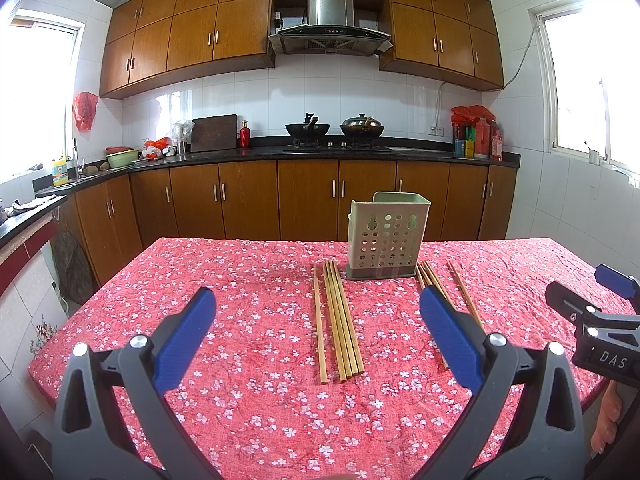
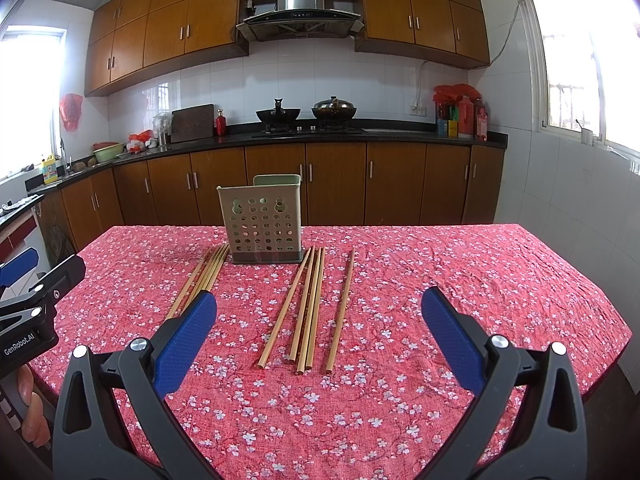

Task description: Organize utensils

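Lying flat on the bench (image 2: 480, 280), the chopsticks (image 2: 308, 312) look light, stiff, slippery: pinch mid-shaft; left claw (image 1: 316, 316) and right claw (image 2: 318, 316) both gape wide, empty.

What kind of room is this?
Most likely a home kitchen. A range hood hangs over two woks on a gas stove, wooden cabinets line the walls, and chopsticks lie by a holder on a cloth-covered table.
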`<action>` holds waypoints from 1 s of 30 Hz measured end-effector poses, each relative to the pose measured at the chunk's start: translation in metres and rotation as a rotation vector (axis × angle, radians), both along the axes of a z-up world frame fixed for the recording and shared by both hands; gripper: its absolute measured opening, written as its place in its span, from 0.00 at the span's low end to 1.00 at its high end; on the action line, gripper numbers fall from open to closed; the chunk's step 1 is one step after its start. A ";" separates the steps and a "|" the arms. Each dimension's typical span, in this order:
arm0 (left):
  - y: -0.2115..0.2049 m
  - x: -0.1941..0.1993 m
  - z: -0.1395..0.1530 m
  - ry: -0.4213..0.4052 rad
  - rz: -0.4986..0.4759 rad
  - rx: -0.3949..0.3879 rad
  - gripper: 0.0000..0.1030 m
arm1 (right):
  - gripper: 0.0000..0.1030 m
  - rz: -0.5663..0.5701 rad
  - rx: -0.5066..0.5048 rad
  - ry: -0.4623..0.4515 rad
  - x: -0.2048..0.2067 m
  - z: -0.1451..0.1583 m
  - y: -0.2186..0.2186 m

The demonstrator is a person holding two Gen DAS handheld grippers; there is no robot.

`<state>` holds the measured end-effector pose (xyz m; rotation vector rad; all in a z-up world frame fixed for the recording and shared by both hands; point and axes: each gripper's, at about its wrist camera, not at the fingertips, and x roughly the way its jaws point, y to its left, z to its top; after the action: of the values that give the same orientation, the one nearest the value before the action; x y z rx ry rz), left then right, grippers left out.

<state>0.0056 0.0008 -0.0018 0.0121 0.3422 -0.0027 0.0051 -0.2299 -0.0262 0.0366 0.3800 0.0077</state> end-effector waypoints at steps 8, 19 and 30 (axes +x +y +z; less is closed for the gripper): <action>0.000 0.001 0.000 0.001 0.000 0.000 0.96 | 0.98 0.000 0.000 0.001 0.000 0.000 0.000; 0.000 0.003 -0.001 0.002 0.000 0.000 0.96 | 0.98 0.000 0.001 0.001 0.000 -0.001 0.000; 0.002 0.010 -0.004 0.031 0.015 -0.005 0.96 | 0.98 -0.004 0.009 0.024 0.009 -0.004 0.001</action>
<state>0.0152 0.0033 -0.0057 0.0041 0.3731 0.0108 0.0137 -0.2293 -0.0304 0.0464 0.4040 0.0048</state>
